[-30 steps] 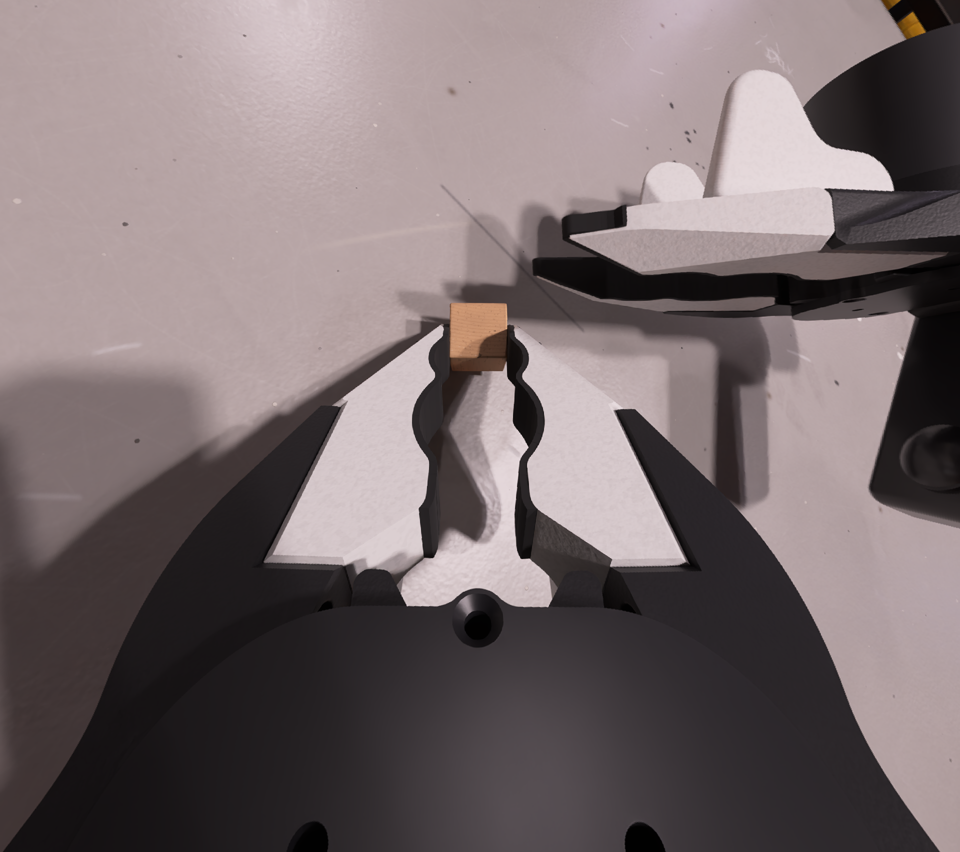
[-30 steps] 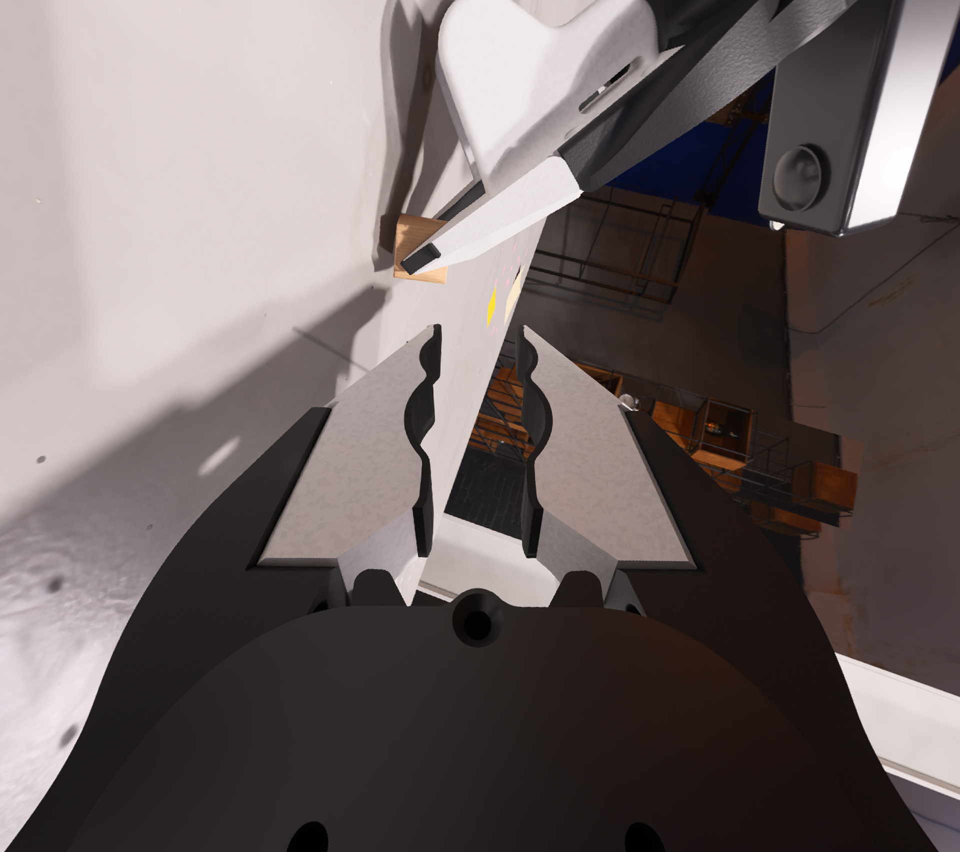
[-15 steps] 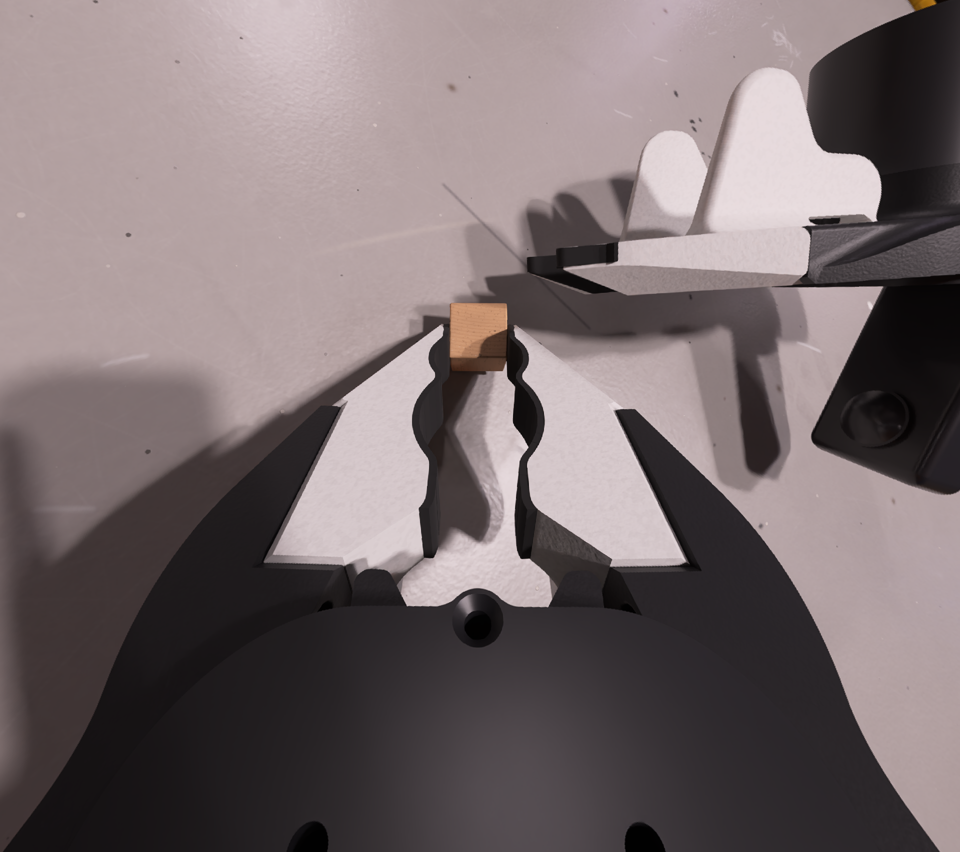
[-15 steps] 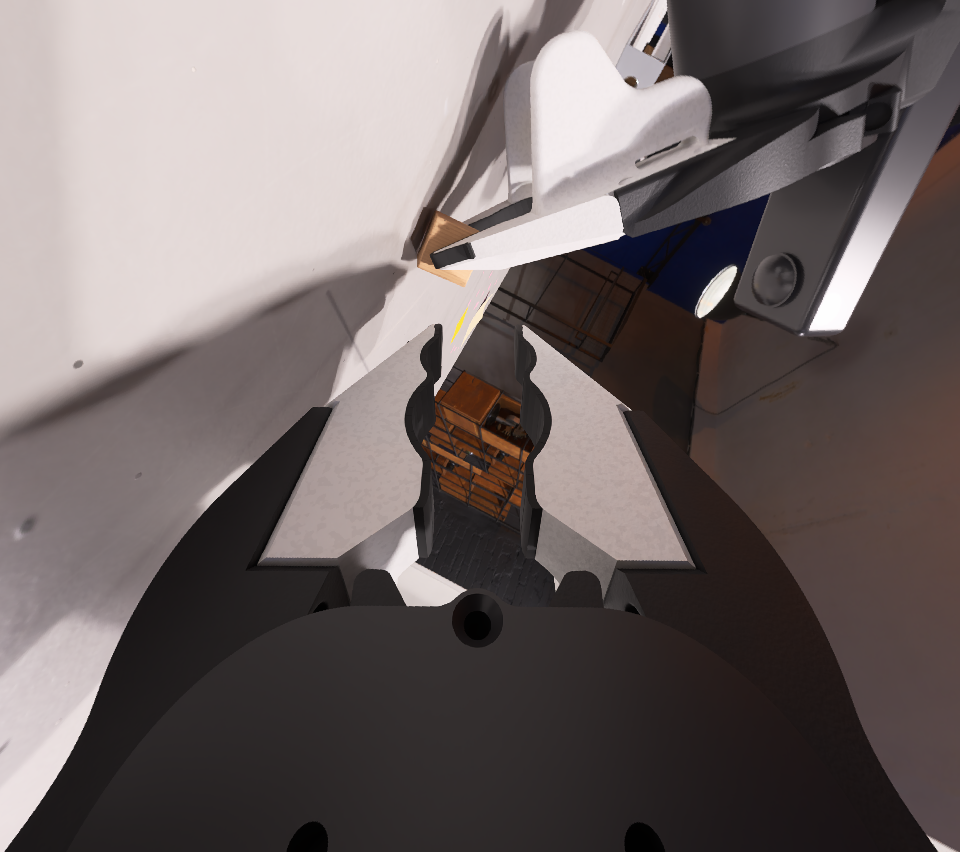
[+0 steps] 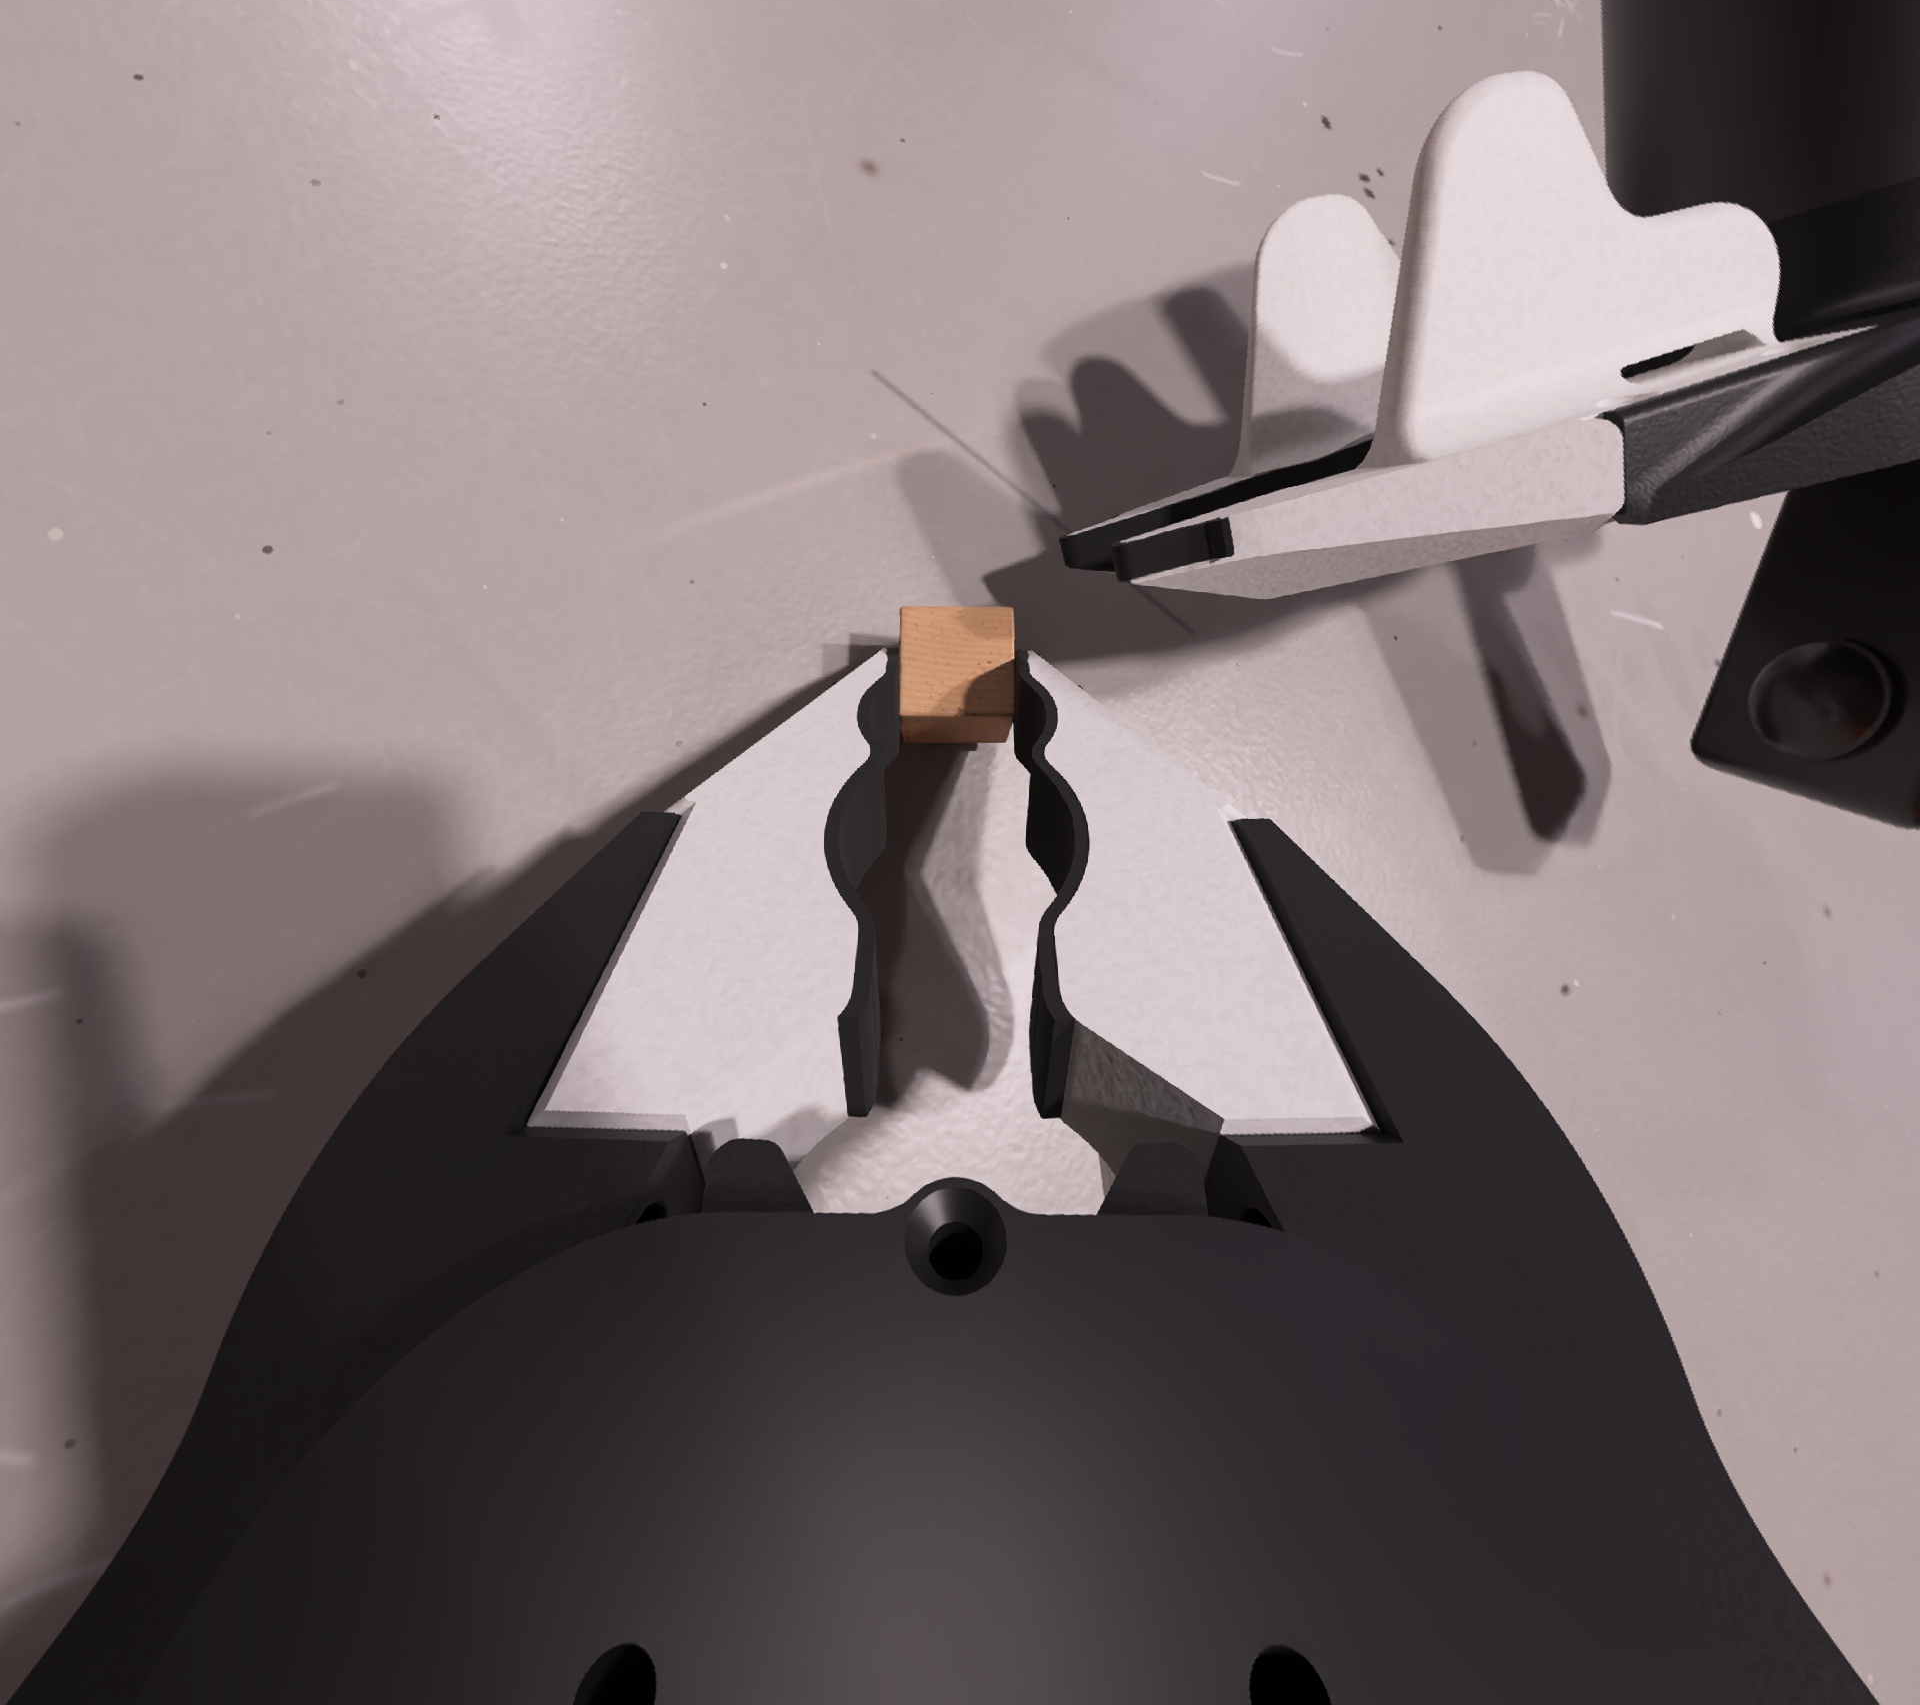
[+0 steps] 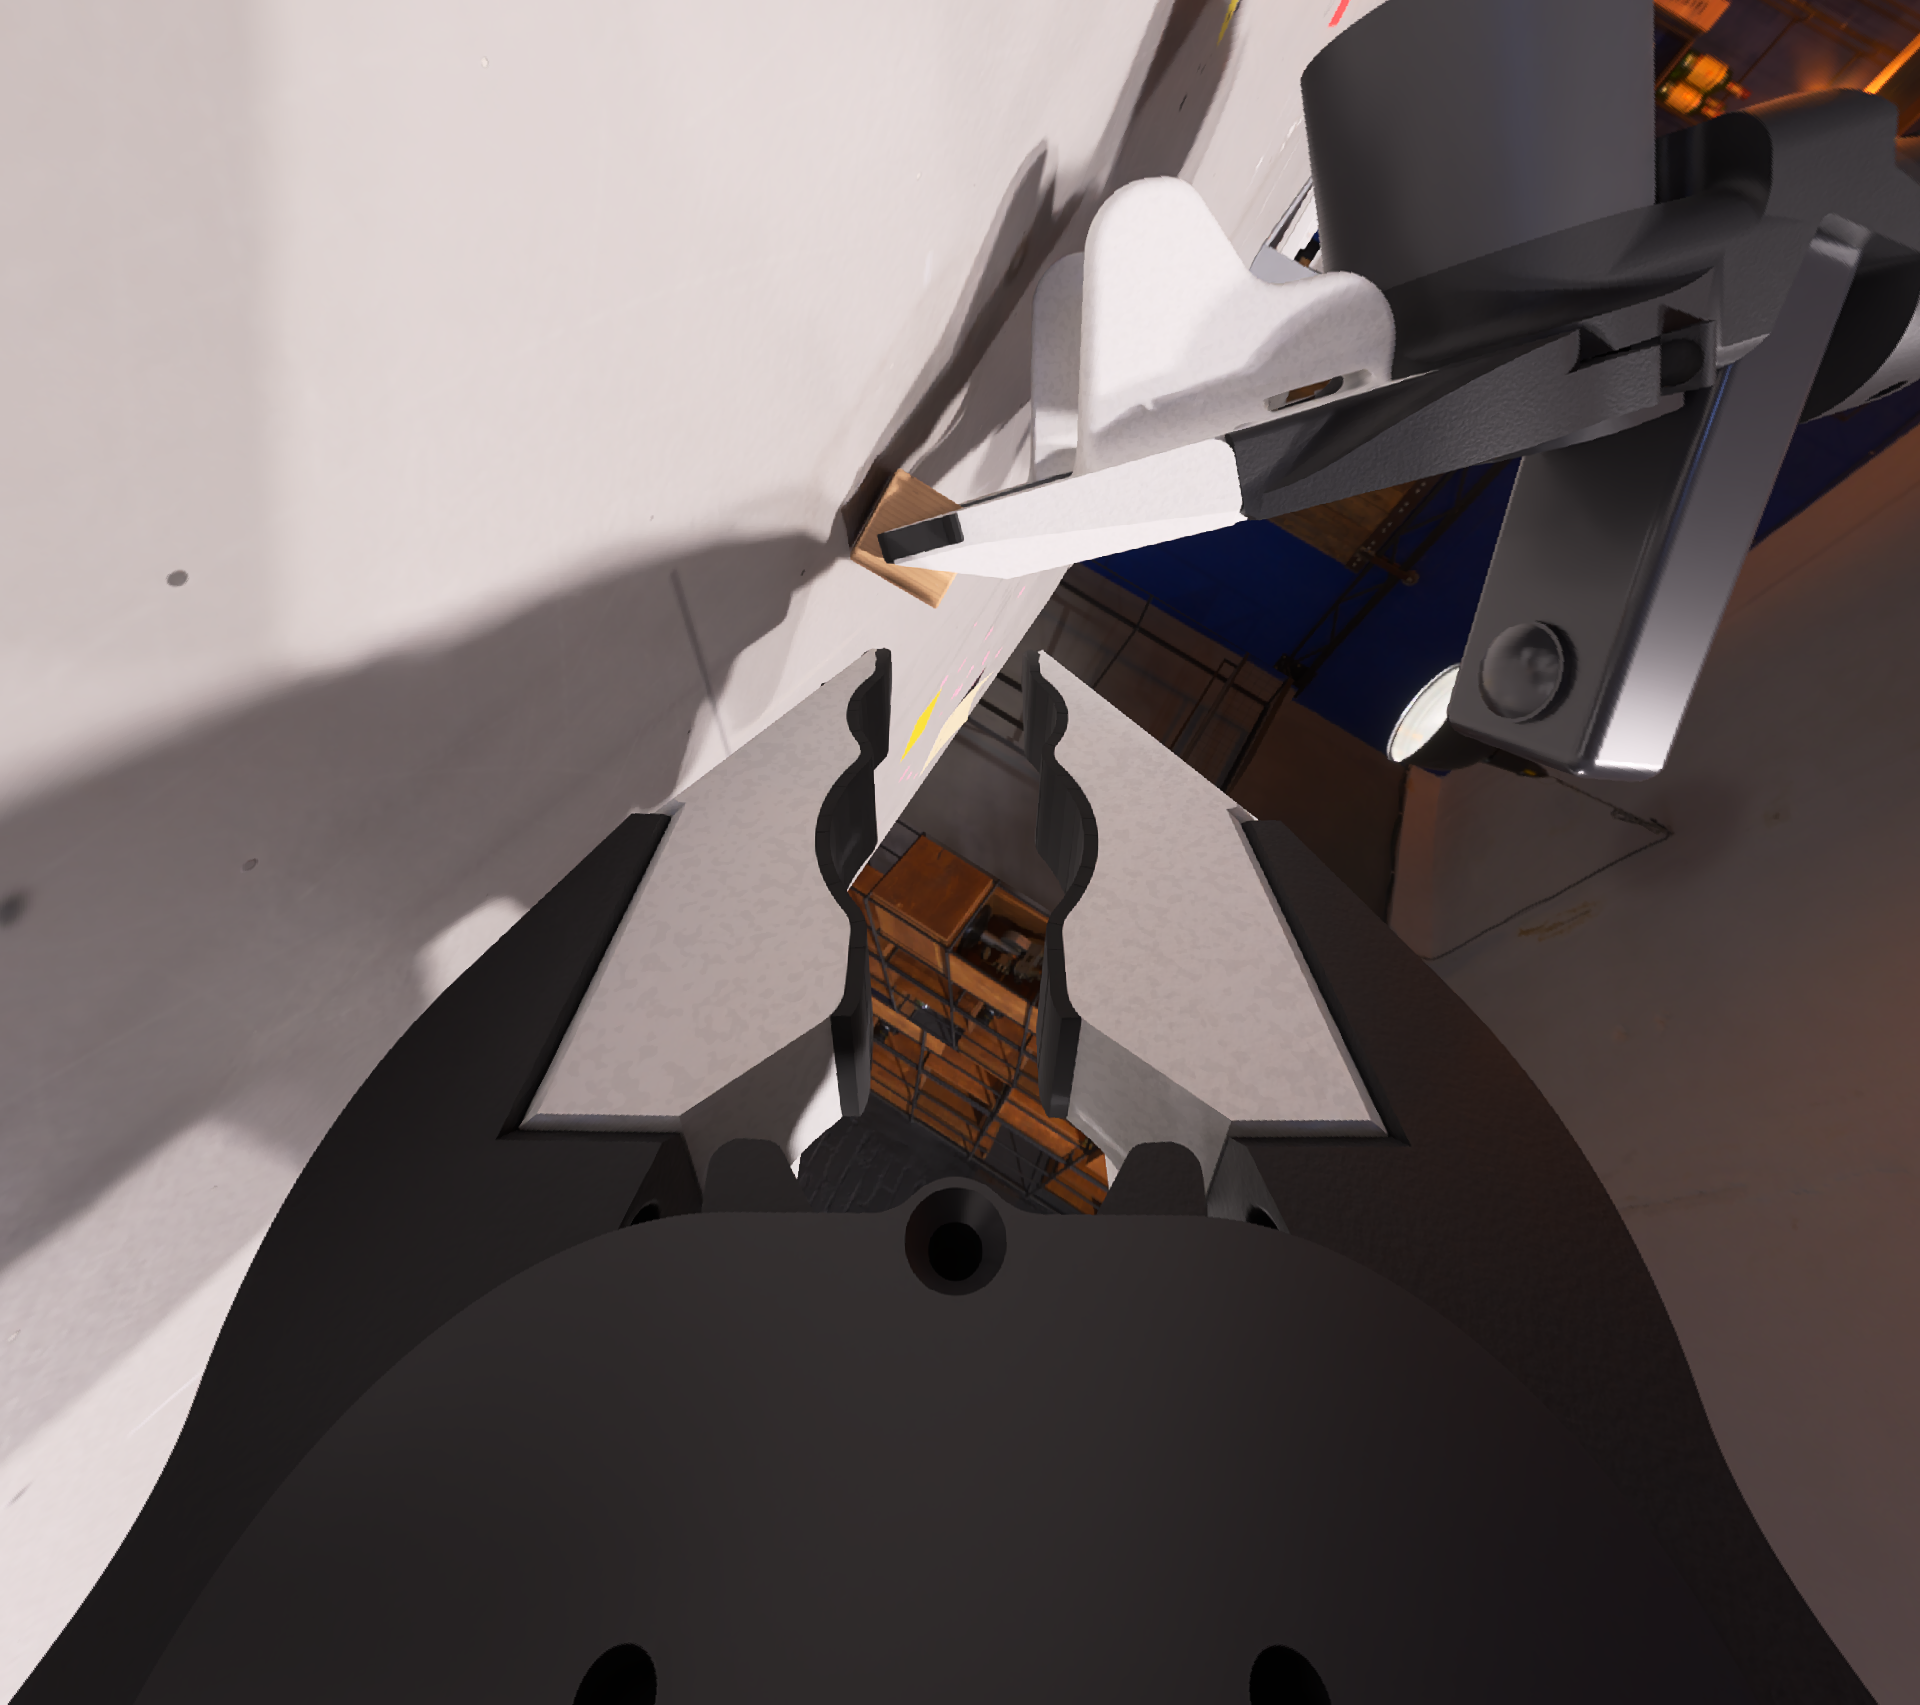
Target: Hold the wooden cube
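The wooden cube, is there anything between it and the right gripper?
Nothing visible stands in the gap. The wooden cube is clamped at the left gripper fingertips, and the right gripper, empty, hangs just beside it over the bare table.

left gripper [image 5: 956,679] clamped shut, right gripper [image 6: 961,668] parted, empty

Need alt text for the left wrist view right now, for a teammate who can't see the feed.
The left tool grips a small wooden cube between its fingertips, over a pale grey scuffed surface. The right tool reaches in from the right, its tips near the cube without touching it; nothing is between its fingers.
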Available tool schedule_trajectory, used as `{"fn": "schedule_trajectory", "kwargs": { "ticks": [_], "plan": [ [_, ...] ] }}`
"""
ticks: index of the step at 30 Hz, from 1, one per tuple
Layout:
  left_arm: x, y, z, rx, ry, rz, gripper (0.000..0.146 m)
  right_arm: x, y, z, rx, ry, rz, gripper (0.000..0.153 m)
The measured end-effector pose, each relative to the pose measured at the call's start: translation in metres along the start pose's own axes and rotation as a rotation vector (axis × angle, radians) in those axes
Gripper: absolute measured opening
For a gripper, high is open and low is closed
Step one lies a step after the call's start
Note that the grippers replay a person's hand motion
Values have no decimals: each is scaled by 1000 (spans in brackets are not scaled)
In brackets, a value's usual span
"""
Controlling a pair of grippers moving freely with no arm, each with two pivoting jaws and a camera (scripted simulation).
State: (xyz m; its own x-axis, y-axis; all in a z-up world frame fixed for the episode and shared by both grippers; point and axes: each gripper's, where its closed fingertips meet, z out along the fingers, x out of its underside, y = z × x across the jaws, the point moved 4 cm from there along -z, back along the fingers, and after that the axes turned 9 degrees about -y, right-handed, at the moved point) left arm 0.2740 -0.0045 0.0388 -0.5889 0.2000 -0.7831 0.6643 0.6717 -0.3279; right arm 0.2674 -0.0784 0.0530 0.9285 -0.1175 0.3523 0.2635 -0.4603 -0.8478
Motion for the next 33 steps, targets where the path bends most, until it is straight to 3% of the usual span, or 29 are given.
{"fn": "schedule_trajectory", "kwargs": {
  "ticks": [33],
  "plan": [
    [-1, 1, 1, -50, 9, 84, 21, 6, 1, 1, 6, -101, -5, 23]
  ]
}}
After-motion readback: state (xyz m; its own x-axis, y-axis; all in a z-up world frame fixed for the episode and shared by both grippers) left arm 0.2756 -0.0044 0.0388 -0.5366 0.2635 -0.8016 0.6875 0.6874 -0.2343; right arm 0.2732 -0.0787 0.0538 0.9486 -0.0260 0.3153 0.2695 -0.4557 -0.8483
